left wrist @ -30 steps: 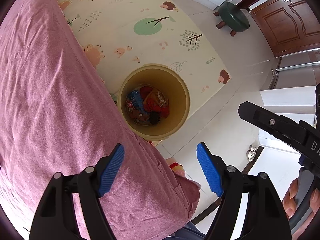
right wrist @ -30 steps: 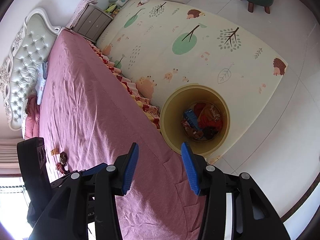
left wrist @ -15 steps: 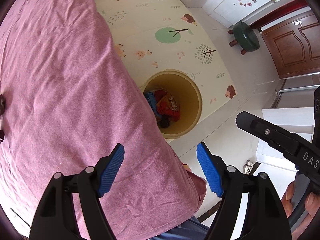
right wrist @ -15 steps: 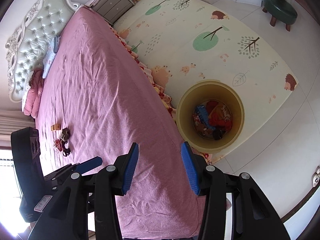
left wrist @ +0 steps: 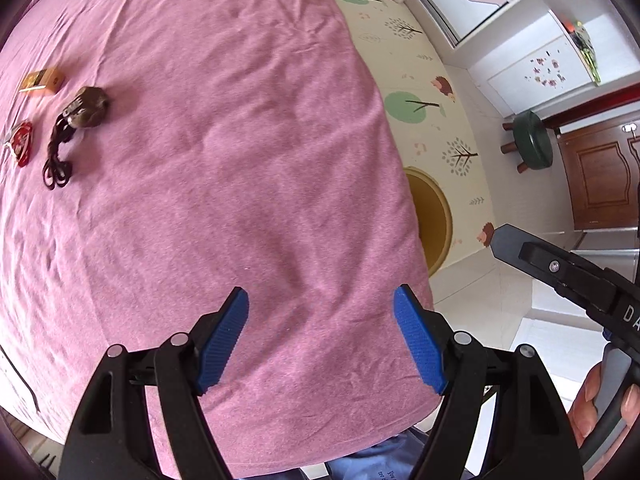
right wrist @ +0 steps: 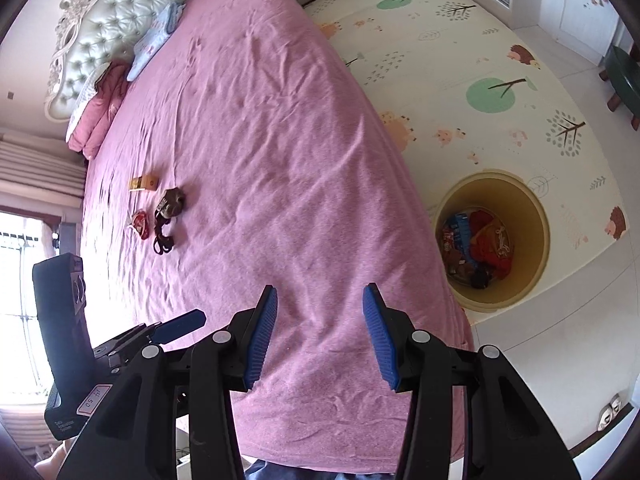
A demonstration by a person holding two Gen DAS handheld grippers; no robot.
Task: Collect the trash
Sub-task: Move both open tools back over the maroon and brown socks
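Observation:
A yellow bin (right wrist: 500,240) with wrappers inside stands on the floor mat beside the pink bed (right wrist: 260,140); in the left wrist view only its rim (left wrist: 434,220) shows past the bed edge. On the bed lie a small yellow box (left wrist: 42,80), a crumpled brown wrapper (left wrist: 86,108), a black cord (left wrist: 58,156) and a red wrapper (left wrist: 22,148); they also show in the right wrist view, around the brown wrapper (right wrist: 170,202). My left gripper (left wrist: 320,340) and right gripper (right wrist: 320,336) are open, empty, above the bed's foot end.
A patterned floor mat (right wrist: 500,60) lies right of the bed. A green stool (left wrist: 532,140) and a wooden door (left wrist: 596,184) stand beyond it. Pillows (right wrist: 100,92) and a tufted headboard (right wrist: 120,12) are at the bed's far end.
Both grippers have swung from over the bin back toward the bed. The bin has slid to the right of both views and the trash on the bed has come into view.

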